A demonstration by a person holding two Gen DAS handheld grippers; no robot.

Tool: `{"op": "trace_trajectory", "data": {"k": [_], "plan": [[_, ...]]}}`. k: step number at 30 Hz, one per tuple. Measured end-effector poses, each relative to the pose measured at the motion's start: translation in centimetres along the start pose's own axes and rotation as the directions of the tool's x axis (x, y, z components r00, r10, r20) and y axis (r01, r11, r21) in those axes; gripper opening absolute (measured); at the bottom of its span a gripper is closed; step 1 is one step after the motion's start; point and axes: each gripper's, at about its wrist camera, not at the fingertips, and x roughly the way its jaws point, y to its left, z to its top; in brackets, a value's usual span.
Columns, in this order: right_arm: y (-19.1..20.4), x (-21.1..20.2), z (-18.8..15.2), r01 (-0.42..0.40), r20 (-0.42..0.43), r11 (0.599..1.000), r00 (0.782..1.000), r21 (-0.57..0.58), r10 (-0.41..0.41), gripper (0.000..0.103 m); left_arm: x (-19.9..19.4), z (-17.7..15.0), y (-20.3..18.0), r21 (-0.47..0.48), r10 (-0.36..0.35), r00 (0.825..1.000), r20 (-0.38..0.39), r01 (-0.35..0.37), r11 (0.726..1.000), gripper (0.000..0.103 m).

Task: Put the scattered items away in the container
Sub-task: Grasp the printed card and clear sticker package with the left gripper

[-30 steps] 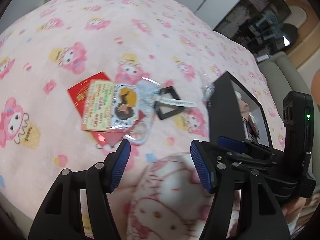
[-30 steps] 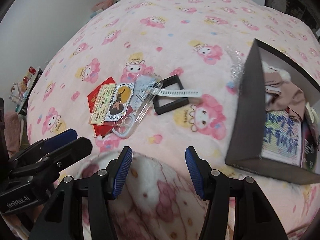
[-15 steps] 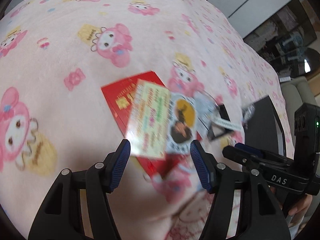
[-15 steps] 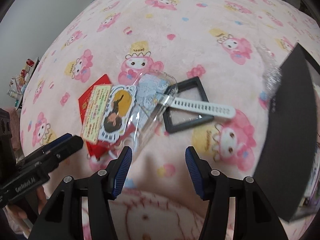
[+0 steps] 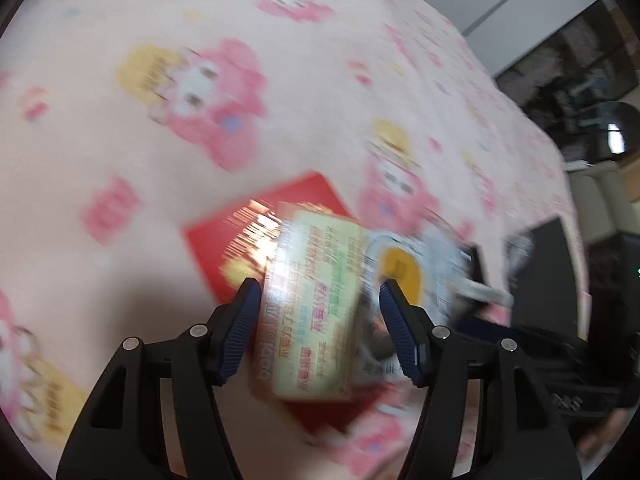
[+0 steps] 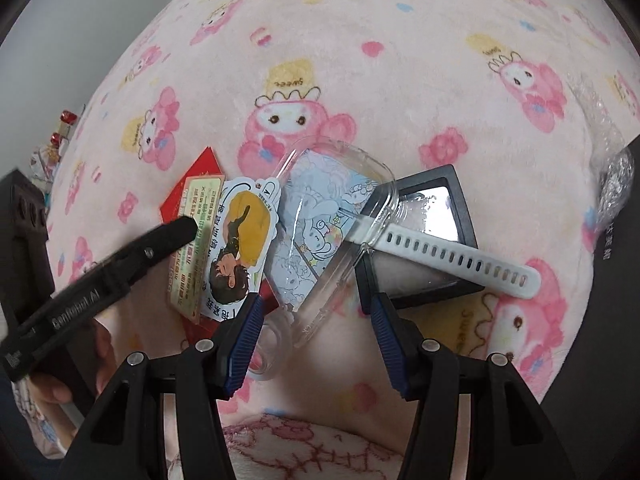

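Observation:
A pile of small items lies on the pink blanket. In the right wrist view: a red envelope (image 6: 202, 174), a green-yellow card (image 6: 196, 236), a character tag (image 6: 242, 240), a clear phone case (image 6: 332, 232) with a pastel card inside, a white watch strap (image 6: 452, 258) and a black square frame (image 6: 430, 240). My right gripper (image 6: 316, 318) is open just short of the phone case. My left gripper (image 5: 320, 322) is open, its jaws either side of the green-yellow card (image 5: 316, 304) over the red envelope (image 5: 240, 236). The left gripper's finger (image 6: 168, 236) reaches over the card in the right wrist view.
The black box, the container, stands at the right edge (image 6: 624, 232) and at the right in the left wrist view (image 5: 548, 272). Crumpled clear wrap (image 6: 616, 172) lies against it. A pink-patterned cushion (image 6: 304, 452) lies under my right gripper. Shelves and furniture stand beyond the bed.
Both grippers have moved forward and down toward the pile. The left one has closed in on the card and envelope, the right one on the phone case. Both stay open.

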Motion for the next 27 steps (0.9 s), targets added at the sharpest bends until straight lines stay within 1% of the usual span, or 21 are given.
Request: {"op": "trace_trajectory", "data": {"k": [1, 2, 3, 5, 6, 7, 8, 9, 11, 12, 14, 16, 18, 19, 21, 22, 23, 25, 26, 27], "plan": [[-0.1, -0.1, 0.0, -0.006, -0.002, 1.0, 1.0, 0.005, 0.006, 0.052, 0.0, -0.3, -0.5, 0.012, -0.055, 0.998, -0.026, 0.055, 0.998, 0.062], [-0.2, -0.1, 0.0, -0.007, -0.003, 1.0, 1.0, 0.008, 0.007, 0.052, -0.1, -0.5, -0.8, 0.02, -0.083, 0.996, -0.037, 0.083, 0.996, 0.062], [-0.2, -0.2, 0.0, -0.006, -0.002, 1.0, 1.0, 0.009, 0.006, 0.052, -0.4, -0.6, -1.0, 0.023, -0.093, 0.995, -0.031, 0.094, 0.995, 0.062], [-0.2, -0.3, -0.1, 0.0, 0.001, 1.0, 1.0, 0.006, 0.0, 0.052, -1.2, -0.5, -0.7, 0.009, -0.06, 0.998, 0.021, 0.06, 0.998, 0.062], [-0.1, -0.3, -0.1, 0.001, 0.001, 1.0, 1.0, 0.003, -0.001, 0.052, -1.2, -0.2, 0.0, -0.015, -0.036, 0.999, 0.039, 0.036, 0.999, 0.062], [-0.1, -0.3, -0.1, 0.003, 0.004, 1.0, 1.0, 0.001, -0.003, 0.052, -1.0, 0.0, 0.6, -0.042, -0.029, 0.999, 0.032, 0.03, 0.999, 0.062], [-0.2, -0.5, -0.1, 0.008, 0.011, 1.0, 1.0, 0.006, -0.008, 0.052, -0.6, 0.1, 1.1, -0.069, -0.037, 0.999, 0.017, 0.038, 0.997, 0.062], [-0.3, -0.6, -0.1, 0.017, 0.02, 1.0, 1.0, 0.014, -0.018, 0.052, -0.5, 0.1, 1.2, -0.07, -0.043, 0.999, 0.018, 0.044, 0.997, 0.062], [-0.4, -0.9, 0.0, 0.028, 0.035, 0.999, 0.999, 0.022, -0.029, 0.052, -0.2, -0.1, 0.4, -0.043, -0.045, 0.999, 0.014, 0.046, 0.998, 0.062], [-0.5, -1.0, 0.1, 0.027, 0.038, 0.999, 0.999, 0.022, -0.028, 0.052, 0.0, -0.3, 0.0, -0.039, -0.071, 0.997, -0.001, 0.071, 0.997, 0.062], [-0.2, -0.8, 0.1, 0.007, 0.03, 1.0, 1.0, 0.01, -0.007, 0.052, 0.2, -0.6, -0.6, -0.045, -0.146, 0.989, -0.036, 0.145, 0.988, 0.062], [0.2, -0.8, -0.2, -0.034, 0.004, 0.999, 0.999, -0.006, 0.034, 0.051, -0.1, -1.0, -1.4, -0.027, -0.175, 0.983, -0.058, 0.173, 0.984, 0.062], [0.9, -1.3, -1.0, -0.081, -0.009, 0.996, 0.997, -0.04, 0.081, 0.051, -0.7, -1.5, -1.9, -0.014, -0.171, 0.984, -0.053, 0.17, 0.985, 0.062], [1.1, -1.6, -1.5, -0.093, -0.017, 0.994, 0.996, -0.054, 0.092, 0.051, -1.1, -1.7, -1.9, -0.012, -0.158, 0.986, -0.045, 0.157, 0.987, 0.062], [1.3, -2.2, -2.7, -0.098, -0.021, 0.993, 0.995, -0.069, 0.097, 0.051, -1.4, -1.9, -1.7, -0.015, -0.109, 0.994, -0.029, 0.109, 0.994, 0.062], [1.2, -2.6, -2.9, -0.09, -0.013, 0.993, 0.996, -0.07, 0.09, 0.051, -1.5, -1.8, -1.5, -0.015, -0.077, 0.997, -0.017, 0.077, 0.997, 0.062], [0.3, -3.1, -2.9, -0.077, 0.001, 0.995, 0.997, -0.066, 0.077, 0.051, -1.4, -1.8, -1.4, -0.017, -0.06, 0.998, -0.012, 0.06, 0.998, 0.062], [-0.7, -3.7, -1.8, -0.028, 0.051, 0.998, 0.998, -0.055, 0.031, 0.051, -0.9, -1.5, -1.0, -0.024, -0.056, 0.998, -0.015, 0.056, 0.998, 0.062], [-2.2, -3.4, -1.1, -0.016, 0.058, 0.999, 0.998, -0.043, 0.018, 0.051, -0.6, -1.3, -1.0, -0.024, -0.059, 0.998, -0.01, 0.059, 0.998, 0.062], [-2.2, -2.9, -0.4, -0.016, 0.055, 0.999, 0.998, -0.032, 0.018, 0.052, -0.4, -1.2, -0.9, -0.022, -0.056, 0.998, -0.006, 0.056, 0.998, 0.062]]}}
